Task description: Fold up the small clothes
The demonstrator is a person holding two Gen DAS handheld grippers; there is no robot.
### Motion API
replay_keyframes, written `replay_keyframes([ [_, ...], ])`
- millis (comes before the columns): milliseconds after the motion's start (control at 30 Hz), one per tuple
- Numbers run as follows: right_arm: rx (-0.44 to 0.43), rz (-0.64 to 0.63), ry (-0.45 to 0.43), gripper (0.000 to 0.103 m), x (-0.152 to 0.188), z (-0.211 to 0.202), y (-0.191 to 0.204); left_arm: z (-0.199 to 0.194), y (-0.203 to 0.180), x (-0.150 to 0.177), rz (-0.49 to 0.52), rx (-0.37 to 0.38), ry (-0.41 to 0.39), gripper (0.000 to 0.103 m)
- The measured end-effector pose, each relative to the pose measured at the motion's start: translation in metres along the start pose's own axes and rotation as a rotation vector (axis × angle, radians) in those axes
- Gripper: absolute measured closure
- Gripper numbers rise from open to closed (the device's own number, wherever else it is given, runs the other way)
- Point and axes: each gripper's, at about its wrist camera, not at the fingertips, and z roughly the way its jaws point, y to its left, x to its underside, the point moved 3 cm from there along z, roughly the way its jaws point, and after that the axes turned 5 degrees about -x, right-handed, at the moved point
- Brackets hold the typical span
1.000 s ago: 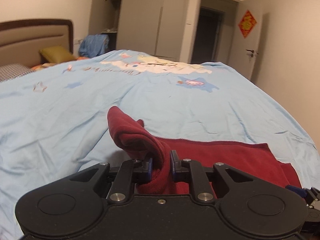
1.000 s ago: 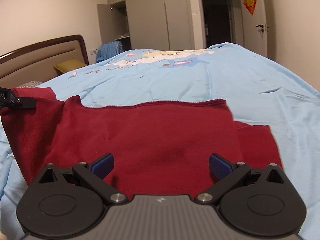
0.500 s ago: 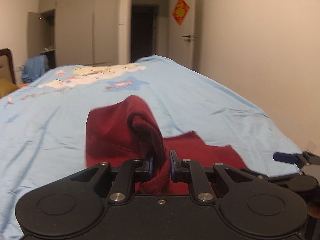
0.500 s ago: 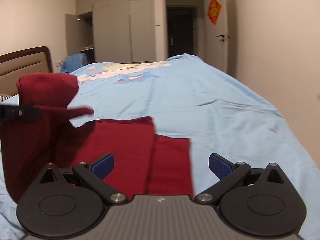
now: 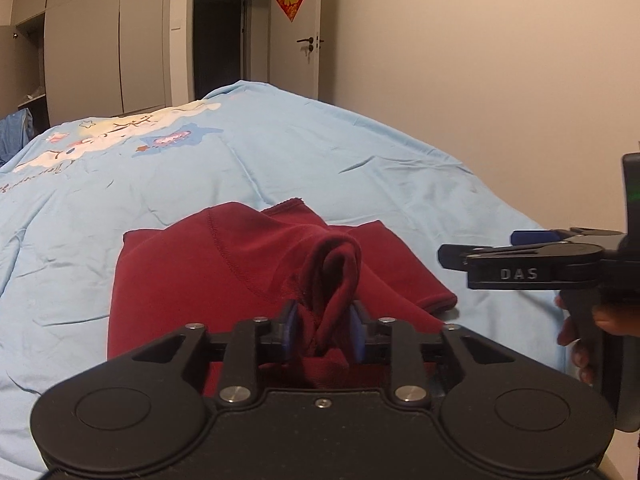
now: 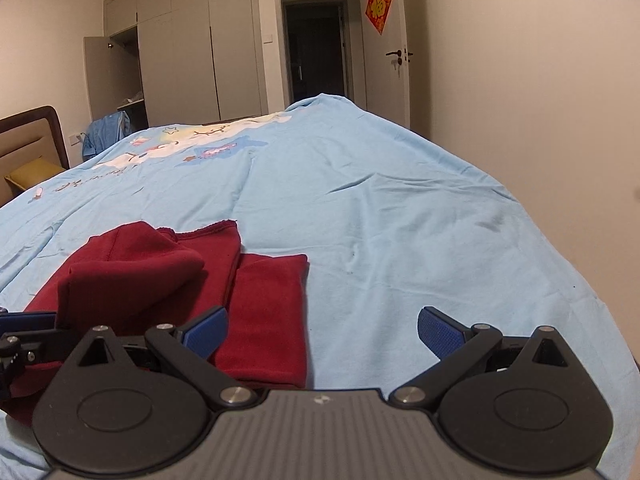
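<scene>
A dark red garment lies folded over itself on the light blue bedspread. My left gripper is shut on a bunched fold of the garment, which loops up between the blue pads. In the right wrist view the same red garment lies at the lower left. My right gripper is open with nothing between its fingers, above the bedspread just right of the garment. From the left wrist view that right gripper appears side-on at the right edge, held by a hand.
The bedspread has a cartoon print towards the far end. The headboard and a yellow pillow are at the left. Wardrobes, a dark doorway and a door stand behind; a wall runs along the right.
My left gripper carried the lifted red fold rightward and down over the rest of the garment. My right gripper shifted right, off the garment, still open.
</scene>
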Motion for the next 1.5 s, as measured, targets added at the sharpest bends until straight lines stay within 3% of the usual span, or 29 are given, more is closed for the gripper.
replay_keyframes([
  [167,0.005,0.087,-0.079,0.0,-0.001,-0.008,-0.003,-0.017,-0.002,0.007,0.015,-0.007,-0.044,0.044],
  [267,-0.065,0.211,-0.14,0.0,-0.005,-0.013,-0.011,-0.029,-0.005,0.015,0.054,-0.052,-0.075,0.043],
  [367,-0.16,0.276,-0.143,0.0,-0.007,-0.006,-0.012,-0.033,-0.005,0.023,0.102,-0.099,-0.077,0.043],
  [500,-0.301,0.308,-0.107,0.0,-0.01,0.015,0.001,-0.032,-0.007,0.032,0.128,-0.109,-0.054,0.046],
  [567,-0.397,0.327,-0.078,0.004,-0.014,0.029,0.011,-0.03,-0.006,0.036,0.124,-0.106,-0.036,0.056],
  [633,-0.443,0.3,-0.047,0.015,-0.02,0.045,0.024,-0.027,-0.005,0.038,0.113,-0.099,-0.024,0.068],
  [667,-0.443,0.28,-0.029,0.018,-0.022,0.052,0.03,-0.026,-0.003,0.038,0.107,-0.097,-0.02,0.075],
  [800,-0.436,0.255,0.05,0.041,-0.024,0.081,0.041,-0.023,-0.001,0.039,0.104,-0.102,-0.012,0.085],
  [867,-0.419,0.252,0.08,0.05,-0.021,0.091,0.043,-0.022,0.0,0.041,0.093,-0.101,-0.016,0.087],
  [933,-0.428,0.271,0.094,0.069,-0.012,0.092,0.043,-0.022,0.002,0.042,0.083,-0.101,-0.024,0.088],
  [1033,-0.455,0.28,0.067,0.083,-0.007,0.088,0.046,-0.022,0.0,0.043,0.081,-0.104,-0.031,0.09],
  [1133,-0.46,0.266,0.019,0.091,-0.013,0.08,0.045,-0.021,-0.001,0.04,0.071,-0.099,-0.039,0.092],
  [1267,-0.458,0.24,-0.059,0.093,-0.027,0.066,0.041,-0.02,-0.009,0.031,0.087,-0.074,-0.065,0.092],
  [1500,-0.377,0.229,-0.156,0.094,-0.038,0.042,0.011,-0.013,-0.036,0.017,0.147,0.016,-0.107,0.092],
])
